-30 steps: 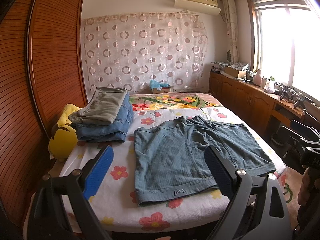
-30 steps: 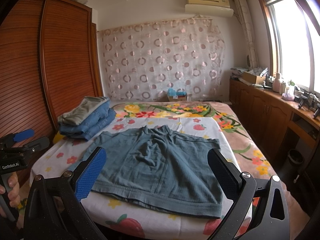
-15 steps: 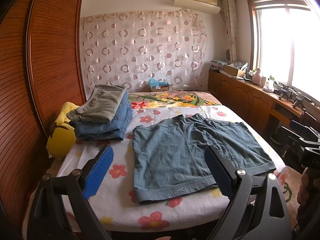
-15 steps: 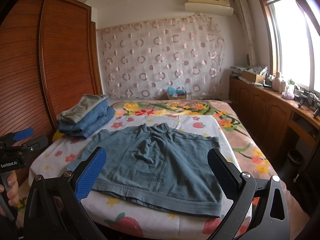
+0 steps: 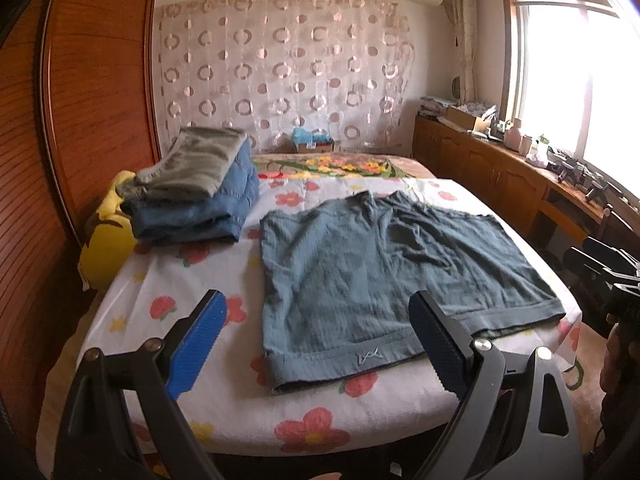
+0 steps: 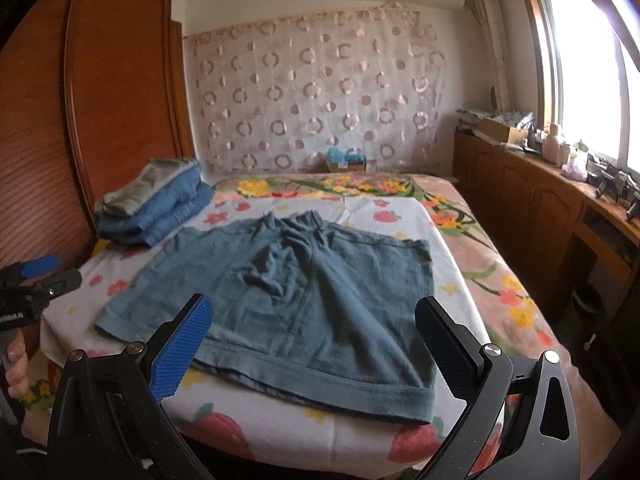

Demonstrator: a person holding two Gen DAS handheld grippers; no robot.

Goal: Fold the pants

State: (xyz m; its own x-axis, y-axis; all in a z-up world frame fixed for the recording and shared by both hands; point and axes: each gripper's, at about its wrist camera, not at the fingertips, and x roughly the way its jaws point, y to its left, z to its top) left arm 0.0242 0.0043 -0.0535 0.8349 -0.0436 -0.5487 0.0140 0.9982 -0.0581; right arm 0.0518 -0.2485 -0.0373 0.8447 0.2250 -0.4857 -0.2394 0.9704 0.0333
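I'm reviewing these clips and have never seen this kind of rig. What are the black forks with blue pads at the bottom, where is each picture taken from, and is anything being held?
There is no robot here. A person holds a hand-held two-finger gripper in each hand, and each carries a fisheye camera that looks forward along its fingers. The forks are those fingers. One picture is from the left gripper, the other from the right gripper. Each also catches the other: the right one shows at the left view's right edge, the left one at the right view's left edge.

Both are open and hold nothing; they hover at the near edge of the bed. On the flowered sheet, blue-green shorts lie spread flat, not yet folded. Beside them sits a stack of folded clothes, grey on top of blue denim.
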